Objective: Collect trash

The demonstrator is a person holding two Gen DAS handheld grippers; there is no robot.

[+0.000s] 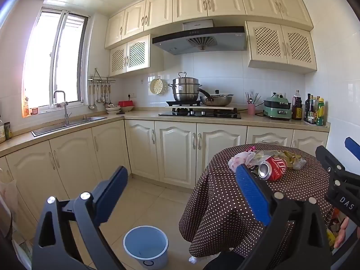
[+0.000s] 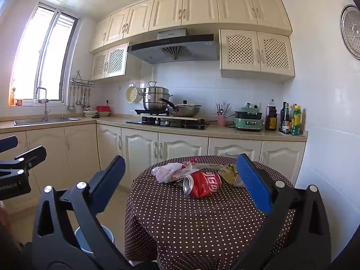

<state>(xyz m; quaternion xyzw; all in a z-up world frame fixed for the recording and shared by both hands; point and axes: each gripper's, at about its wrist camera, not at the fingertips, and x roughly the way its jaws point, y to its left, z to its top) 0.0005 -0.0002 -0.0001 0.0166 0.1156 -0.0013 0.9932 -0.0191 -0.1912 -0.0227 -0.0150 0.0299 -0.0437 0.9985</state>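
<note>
Left claw (image 1: 183,199) spread wide, empty, above floor beside round worktop (image 1: 225,202). Right claw (image 2: 182,184) also wide, empty. Crushed red can (image 2: 201,184) on its side on worktop, touching crumpled wrappers (image 2: 167,171). Blue bin (image 1: 145,246) on floor.

- I see a steel steamer pot (image 1: 185,88) on the gas hob (image 1: 200,113), a lidded wok (image 1: 217,99) just beside it.
- A green electric cooker (image 1: 277,108) sits near sauce bottles (image 1: 315,111) at the counter's right end.
- A pink utensil cup (image 1: 251,109) stands between hob and cooker.
- Ladles (image 1: 99,95) hang near the sink (image 1: 67,124).
- Range hood (image 1: 200,40) above.
</note>
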